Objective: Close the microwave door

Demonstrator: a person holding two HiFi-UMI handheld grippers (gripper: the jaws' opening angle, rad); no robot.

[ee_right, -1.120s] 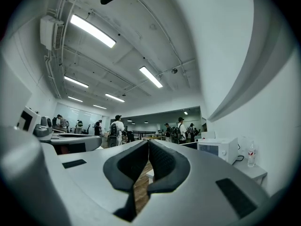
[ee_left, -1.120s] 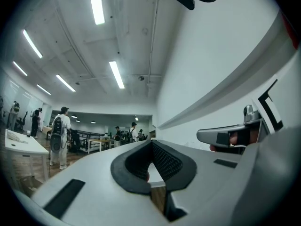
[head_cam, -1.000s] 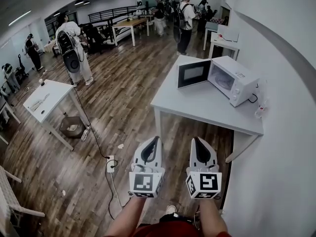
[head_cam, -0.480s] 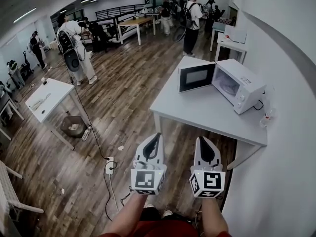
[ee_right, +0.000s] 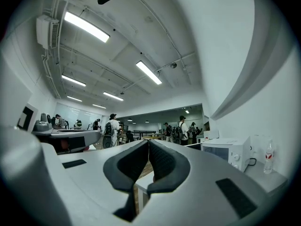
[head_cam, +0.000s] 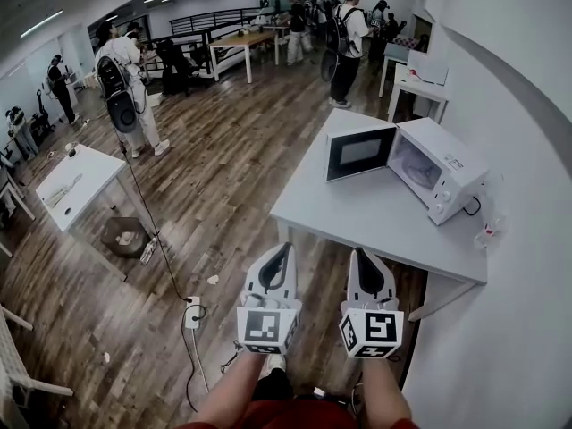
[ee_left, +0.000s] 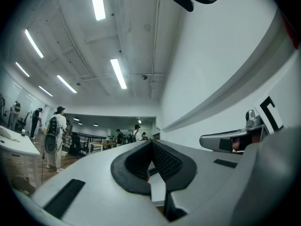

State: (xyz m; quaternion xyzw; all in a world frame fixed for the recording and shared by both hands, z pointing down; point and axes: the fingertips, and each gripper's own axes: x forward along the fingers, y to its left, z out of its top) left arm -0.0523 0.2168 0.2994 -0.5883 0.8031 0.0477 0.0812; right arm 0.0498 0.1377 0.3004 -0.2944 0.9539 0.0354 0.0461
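Holding nothing, the left tool and the right tool both have their jaws pressed together, and each carries a cube of black-and-white square markers. Just ahead runs the near edge of the white surface. On its far right, by the wall, stands the microwave, panel print too small to read, with its door swung wide open leftward. A bottle stands beside it. A power strip lies on the open wooden floor to the left.
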